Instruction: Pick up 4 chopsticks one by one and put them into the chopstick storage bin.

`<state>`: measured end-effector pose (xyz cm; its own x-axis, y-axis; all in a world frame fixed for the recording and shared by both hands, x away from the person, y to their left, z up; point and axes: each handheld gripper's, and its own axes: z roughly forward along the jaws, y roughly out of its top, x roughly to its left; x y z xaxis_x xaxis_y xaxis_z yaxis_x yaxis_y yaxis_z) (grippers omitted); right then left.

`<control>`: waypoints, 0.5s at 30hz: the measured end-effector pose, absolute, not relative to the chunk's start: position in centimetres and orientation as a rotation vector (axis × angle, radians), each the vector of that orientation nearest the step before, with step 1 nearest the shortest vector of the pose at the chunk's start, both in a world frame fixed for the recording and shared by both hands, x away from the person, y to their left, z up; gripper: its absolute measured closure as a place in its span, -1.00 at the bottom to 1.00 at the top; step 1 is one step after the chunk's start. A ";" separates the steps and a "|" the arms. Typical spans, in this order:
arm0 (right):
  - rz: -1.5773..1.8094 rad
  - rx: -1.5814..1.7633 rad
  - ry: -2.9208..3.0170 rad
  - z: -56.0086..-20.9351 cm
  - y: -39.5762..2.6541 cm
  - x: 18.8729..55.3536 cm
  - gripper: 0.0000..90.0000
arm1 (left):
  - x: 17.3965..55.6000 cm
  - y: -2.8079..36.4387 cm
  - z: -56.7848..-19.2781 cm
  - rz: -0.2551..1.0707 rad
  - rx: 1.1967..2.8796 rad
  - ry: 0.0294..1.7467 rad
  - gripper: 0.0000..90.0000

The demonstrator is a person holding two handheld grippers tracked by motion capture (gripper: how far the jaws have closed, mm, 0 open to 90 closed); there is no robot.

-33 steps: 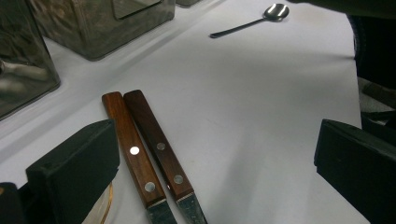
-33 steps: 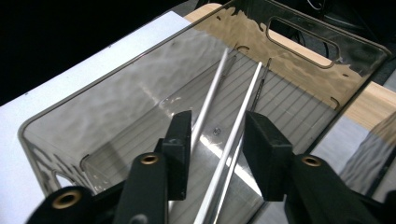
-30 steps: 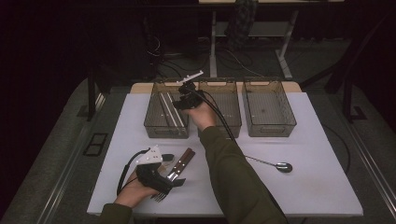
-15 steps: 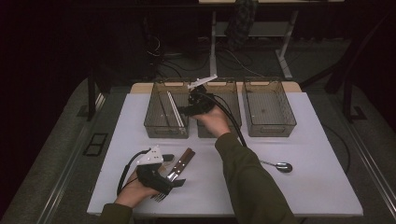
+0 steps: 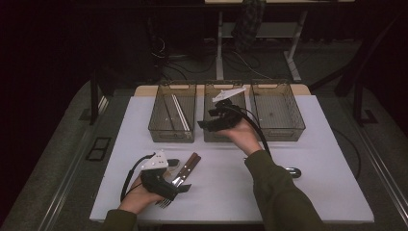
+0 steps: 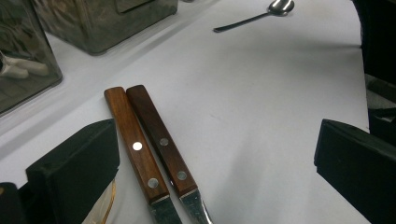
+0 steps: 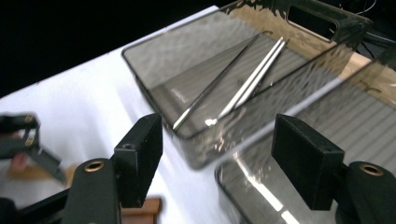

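Cutlery: two wooden-handled knives [image 6: 149, 154] are lying side by side on the white table [image 5: 317, 159], between the spread jaws of the left gripper [image 5: 166, 185].
Left gripper: resting near the table's front edge, jaws apart and not pressing on the handles.
Right gripper [image 5: 219, 118]: hanging over the middle bin [image 5: 223, 132], having come across from the left bin [image 5: 173, 113]; jaws have just been opening, nothing between them.
Left bin: holding slim metal pieces [image 7: 243, 84].
Spoon [image 6: 261, 14]: lying apart on the table.
Reading: one drop-off is probably done; knives and spoon are awaiting sorting.
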<state>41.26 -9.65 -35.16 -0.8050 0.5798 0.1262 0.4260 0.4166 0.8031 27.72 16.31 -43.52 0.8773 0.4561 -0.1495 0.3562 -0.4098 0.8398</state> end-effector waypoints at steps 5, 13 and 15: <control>1.357 0.892 2.499 -35.5 -11.6 40.1 -0.26 | 27.7 16.3 -43.5 0.131 2.044 0.593 -1.00; 1.373 0.904 2.497 -36.4 -14.6 38.3 -0.26 | 27.7 16.2 -43.6 0.131 2.047 0.594 -1.00; 1.369 0.903 2.499 -36.5 -15.2 37.8 -0.26 | 27.7 16.2 -43.6 0.131 2.045 0.596 -1.00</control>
<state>37.80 -15.23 -36.51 -0.8067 0.5721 0.1480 0.4327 0.4013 0.8073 27.69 16.21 -43.59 0.8745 0.4626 -0.1457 0.3586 -0.4146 0.8363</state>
